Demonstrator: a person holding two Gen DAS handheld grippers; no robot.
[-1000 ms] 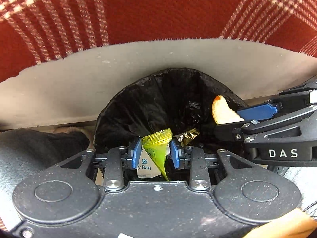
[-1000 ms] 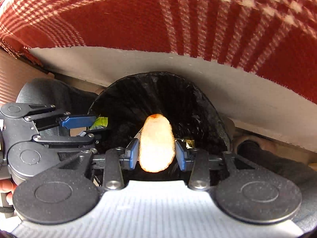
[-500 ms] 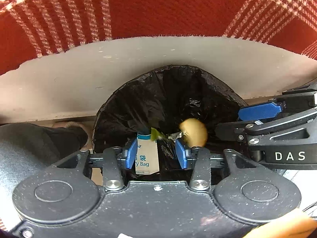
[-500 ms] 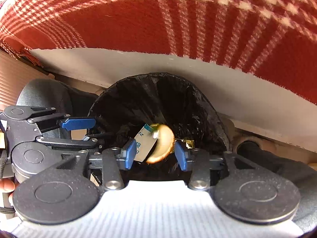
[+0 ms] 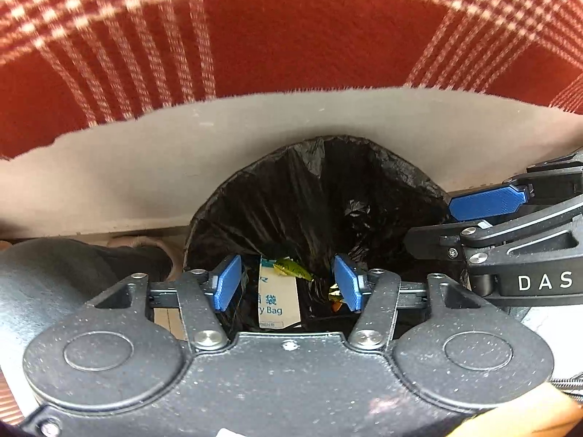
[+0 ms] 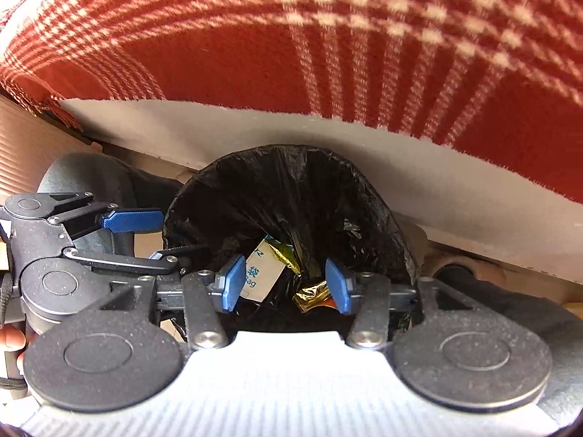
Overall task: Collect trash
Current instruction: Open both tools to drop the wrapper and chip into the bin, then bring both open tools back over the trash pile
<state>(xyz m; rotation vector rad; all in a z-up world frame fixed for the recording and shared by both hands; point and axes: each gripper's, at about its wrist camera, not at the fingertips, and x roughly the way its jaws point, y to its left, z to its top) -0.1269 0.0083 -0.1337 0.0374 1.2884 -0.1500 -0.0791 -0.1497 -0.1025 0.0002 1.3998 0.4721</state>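
Left wrist view: I read "Bag" on the white packet (image 5: 277, 298) lying in the black-lined bin (image 5: 317, 196) with foil wrappers (image 6: 309, 296); both my tongs, left (image 5: 288, 286) and right (image 6: 286, 286), are opening, empty.

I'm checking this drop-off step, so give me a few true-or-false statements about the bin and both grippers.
1. The bin is lined with a black bag. True.
2. The left gripper pinches a green wrapper. False: its jaws are opening with nothing pressed between them; the green wrapper lies down in the bin.
3. A white packet printed with "Bag" lies inside the bin. True.
4. The right gripper grips a food scrap. False: its jaws are opening and empty; no such scrap shows.
5. A blue plain cloth covers the table. False: the plaid cloth is red and white.
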